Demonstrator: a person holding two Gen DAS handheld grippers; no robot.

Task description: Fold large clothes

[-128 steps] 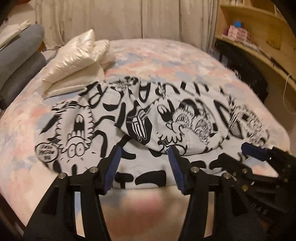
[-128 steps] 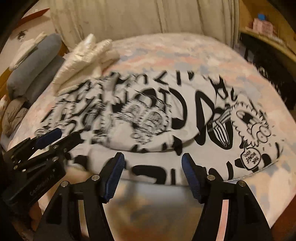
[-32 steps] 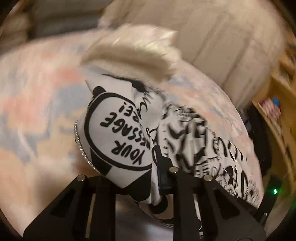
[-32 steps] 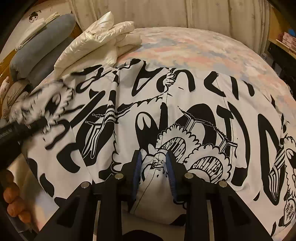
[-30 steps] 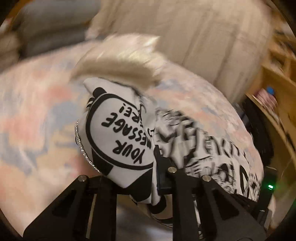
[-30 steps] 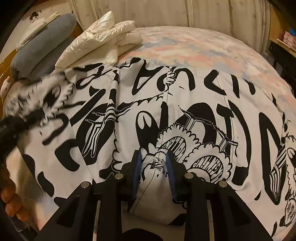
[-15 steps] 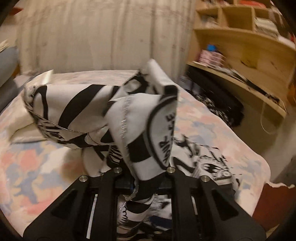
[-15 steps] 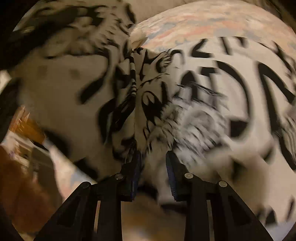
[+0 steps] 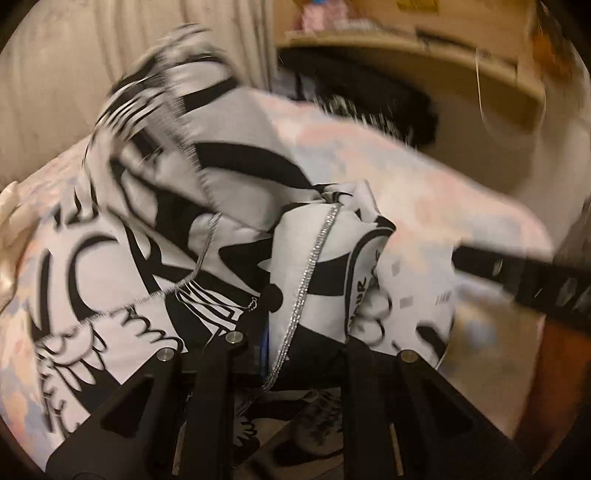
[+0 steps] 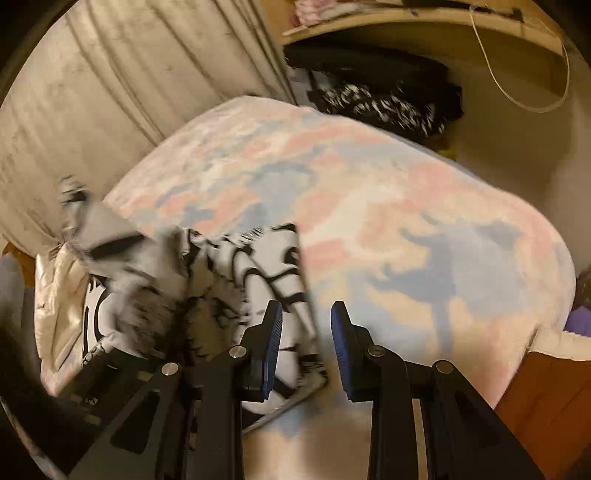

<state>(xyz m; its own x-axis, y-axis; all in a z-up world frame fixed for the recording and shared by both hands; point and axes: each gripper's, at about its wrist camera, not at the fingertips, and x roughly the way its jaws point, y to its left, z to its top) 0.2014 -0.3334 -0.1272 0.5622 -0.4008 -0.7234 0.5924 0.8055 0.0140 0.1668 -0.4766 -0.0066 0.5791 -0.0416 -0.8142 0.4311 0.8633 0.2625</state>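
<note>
Whereas garment [image 9: 147, 277] lay flat approx. 1 s ago, it's now swung across bed [image 10: 406, 221] mid-fold, L gripper [image 9: 291, 332] clamping its hem, R gripper [image 10: 306, 332] narrow, grip unclear.

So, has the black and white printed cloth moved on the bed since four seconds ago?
Yes. The cloth lay spread across the bed; now it is bunched at the left side, toward the cream jacket, and the rest of the bed is bare.

We see a bed [image 10: 406, 206] covered in a pastel pink, blue and cream spread. Behind it hang pale beige curtains [image 10: 92, 92]. A curved wooden shelf [image 10: 424, 22] holds a looping white cable [image 10: 524, 103], above dark clutter [image 10: 376, 92]. Warm, dim light.
</note>
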